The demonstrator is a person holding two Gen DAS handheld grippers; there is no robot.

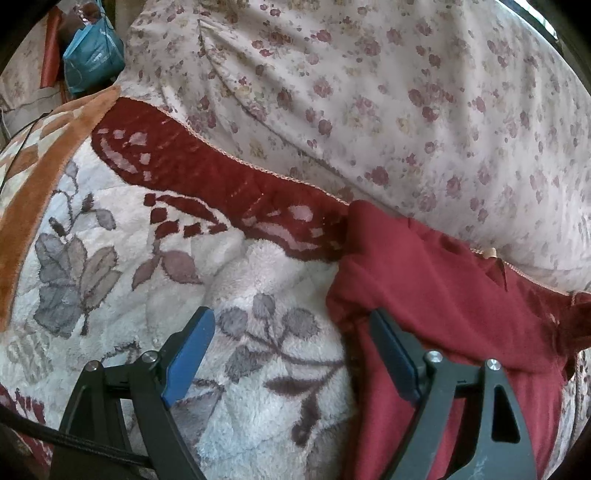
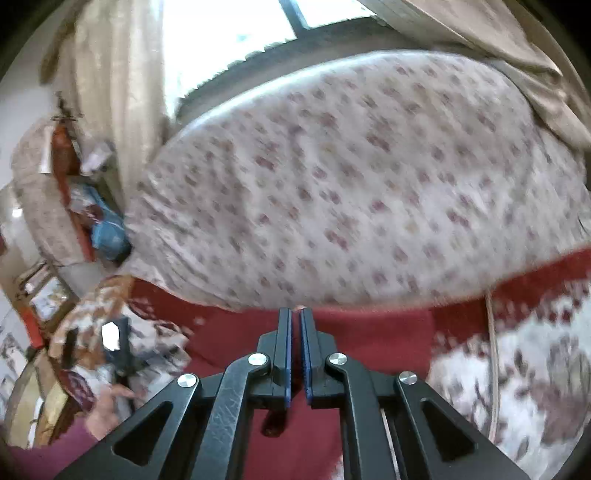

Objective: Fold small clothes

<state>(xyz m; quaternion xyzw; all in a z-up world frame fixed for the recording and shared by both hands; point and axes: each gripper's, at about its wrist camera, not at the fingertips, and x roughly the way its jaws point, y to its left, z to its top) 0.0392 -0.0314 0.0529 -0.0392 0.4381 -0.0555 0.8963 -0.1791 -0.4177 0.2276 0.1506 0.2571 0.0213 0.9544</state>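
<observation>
Here, left tongs [image 1: 291, 325] spread, red garment [image 1: 443, 280]

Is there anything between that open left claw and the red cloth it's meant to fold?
Nothing visible. The left gripper hangs open at the red garment's left edge, one finger already over the cloth and the other over the fleece blanket.

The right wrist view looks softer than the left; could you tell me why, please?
Right wrist view: motion blur smears the floral sheet, and the window is blown out white. Left wrist view: sharp, evenly lit, with fisheye bending at the edges.
</observation>
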